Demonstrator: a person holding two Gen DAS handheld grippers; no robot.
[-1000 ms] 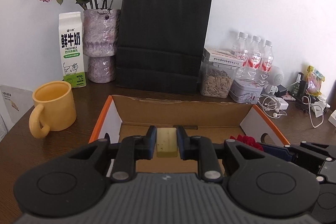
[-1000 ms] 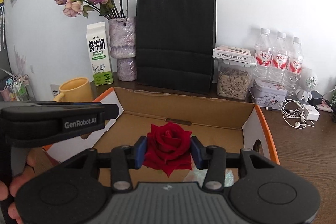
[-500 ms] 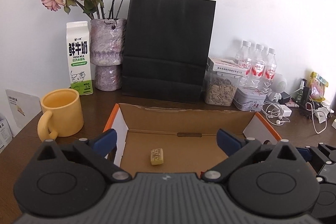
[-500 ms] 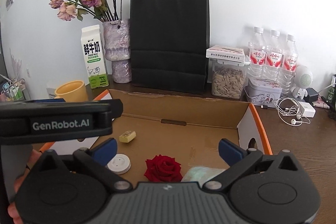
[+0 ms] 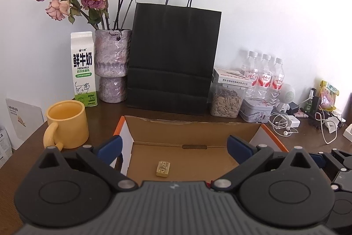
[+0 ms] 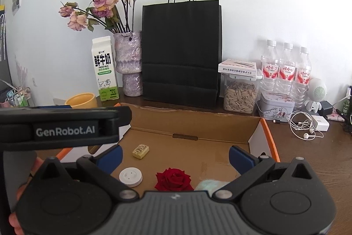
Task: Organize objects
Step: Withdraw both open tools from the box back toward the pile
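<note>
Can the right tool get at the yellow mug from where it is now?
Probably not directly: the left tool's body sits between the open right tool and the yellow mug.

A small yellowish rectangular block (image 6: 140,151) lies flat inside the open cardboard box (image 6: 198,122), near a red rose bloom (image 6: 173,179) (facing up) and a white round disc (image 6: 130,177).

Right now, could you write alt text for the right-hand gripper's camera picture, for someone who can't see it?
An open cardboard box on a wooden table holds a red rose, a small yellow block and a white round disc. The right gripper hangs over them with jaws wide and empty. Behind stand a black paper bag, a milk carton and dried flowers in a vase.
</note>
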